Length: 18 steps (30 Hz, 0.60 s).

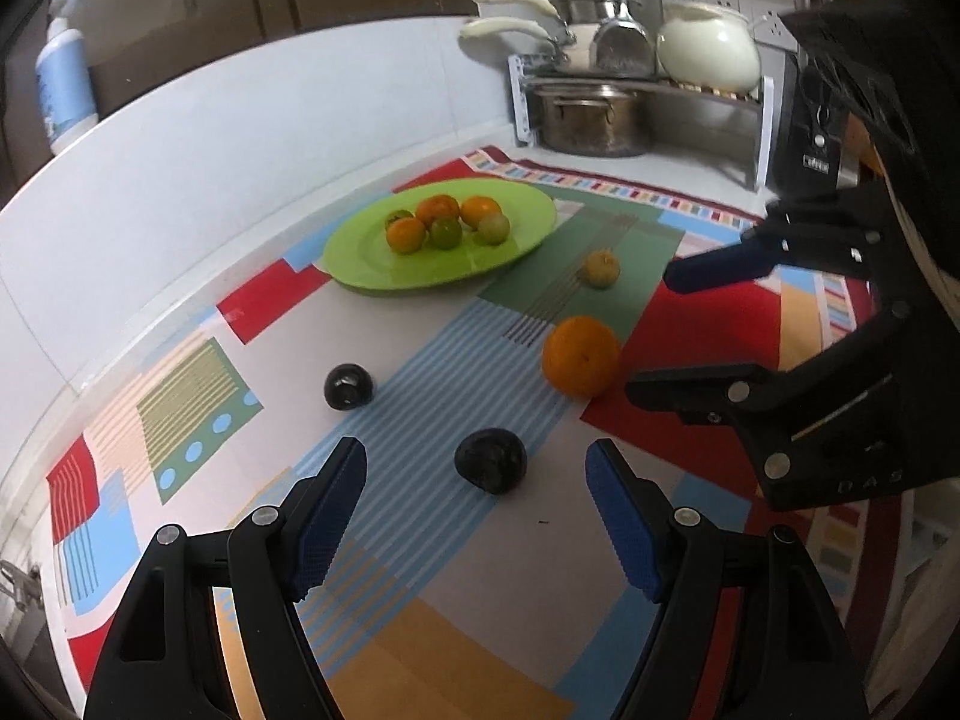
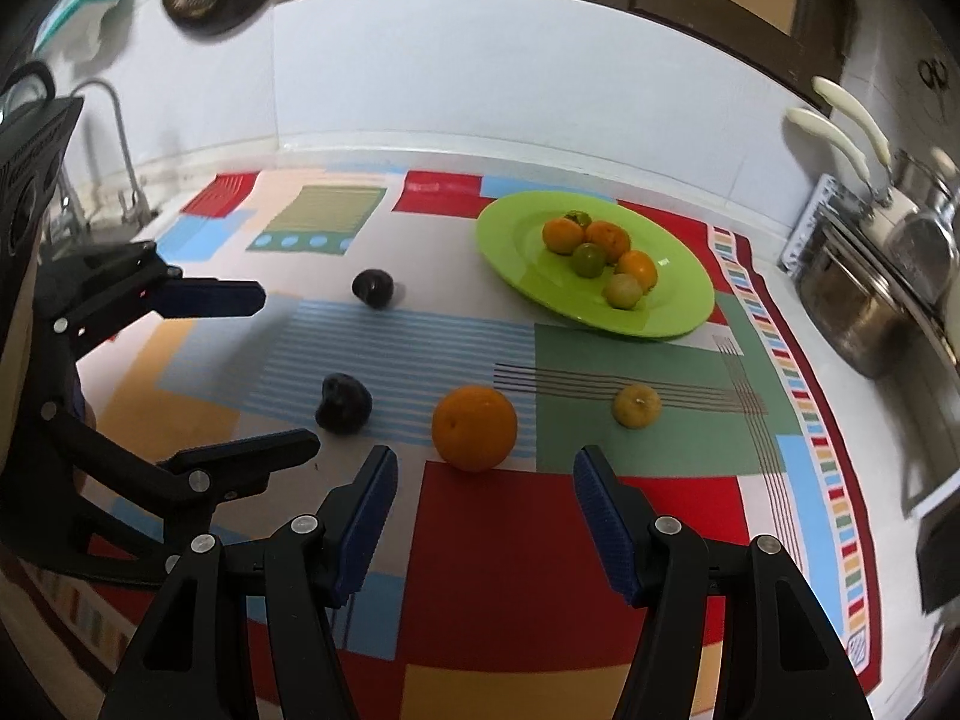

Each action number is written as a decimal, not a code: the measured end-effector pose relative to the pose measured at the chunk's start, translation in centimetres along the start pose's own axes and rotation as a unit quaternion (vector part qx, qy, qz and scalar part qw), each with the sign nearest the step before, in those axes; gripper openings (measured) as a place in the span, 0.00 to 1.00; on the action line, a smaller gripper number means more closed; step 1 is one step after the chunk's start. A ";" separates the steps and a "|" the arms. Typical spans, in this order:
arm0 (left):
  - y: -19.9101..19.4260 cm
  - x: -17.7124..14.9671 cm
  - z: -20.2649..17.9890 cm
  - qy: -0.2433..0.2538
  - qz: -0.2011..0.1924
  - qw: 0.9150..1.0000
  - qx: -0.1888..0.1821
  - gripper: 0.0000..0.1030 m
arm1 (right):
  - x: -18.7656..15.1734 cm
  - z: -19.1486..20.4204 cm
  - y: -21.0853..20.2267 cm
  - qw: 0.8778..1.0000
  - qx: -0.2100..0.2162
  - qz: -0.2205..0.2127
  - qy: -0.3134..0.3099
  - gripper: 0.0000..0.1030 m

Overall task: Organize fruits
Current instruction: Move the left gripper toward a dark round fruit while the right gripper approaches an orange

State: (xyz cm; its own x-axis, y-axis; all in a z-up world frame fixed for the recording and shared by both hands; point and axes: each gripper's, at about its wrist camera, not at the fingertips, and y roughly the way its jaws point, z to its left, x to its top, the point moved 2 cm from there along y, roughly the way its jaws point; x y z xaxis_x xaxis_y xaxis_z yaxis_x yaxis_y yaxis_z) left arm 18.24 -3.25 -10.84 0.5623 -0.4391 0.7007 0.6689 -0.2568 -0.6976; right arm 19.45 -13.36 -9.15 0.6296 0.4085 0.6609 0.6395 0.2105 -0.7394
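Note:
A green plate [image 1: 360,252] [image 2: 516,240] holds several small orange and green fruits [image 1: 444,219] [image 2: 600,258]. Loose on the patterned mat lie a large orange [image 1: 580,355] [image 2: 474,427], a small yellow fruit [image 1: 601,267] [image 2: 636,405] and two dark fruits, one near [image 1: 491,459] [image 2: 343,402] and one farther [image 1: 348,386] [image 2: 372,288]. My left gripper [image 1: 477,465] [image 2: 282,369] is open, the near dark fruit lying just ahead between its fingertips, untouched. My right gripper [image 2: 485,474] [image 1: 654,333] is open just short of the large orange.
A dish rack [image 1: 636,84] with pots and a white kettle stands at the back right corner. A steel pot [image 2: 864,312] sits beside the mat. A faucet [image 2: 120,138] rises at the far left. A white backsplash wall runs behind the counter.

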 end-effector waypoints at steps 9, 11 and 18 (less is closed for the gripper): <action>2.2 -0.5 0.4 -0.008 0.034 0.999 -0.026 0.64 | 0.1 0.1 2.5 0.999 0.013 0.011 -0.026 0.60; 2.5 -0.4 0.5 -0.013 0.035 0.999 -0.028 0.62 | 0.1 0.0 3.1 0.999 0.021 0.017 -0.024 0.60; 3.3 -0.2 1.0 -0.037 0.042 0.997 -0.044 0.49 | 0.2 -0.4 4.4 0.999 0.038 0.025 -0.008 0.55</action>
State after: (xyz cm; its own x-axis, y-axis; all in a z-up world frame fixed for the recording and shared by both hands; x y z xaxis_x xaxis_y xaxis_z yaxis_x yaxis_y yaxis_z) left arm 20.76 -3.13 -13.14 0.6509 -0.3991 0.6458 0.5745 -0.2972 -0.7627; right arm 22.55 -12.71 -12.23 0.6528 0.4343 0.6207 0.5714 0.2557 -0.7799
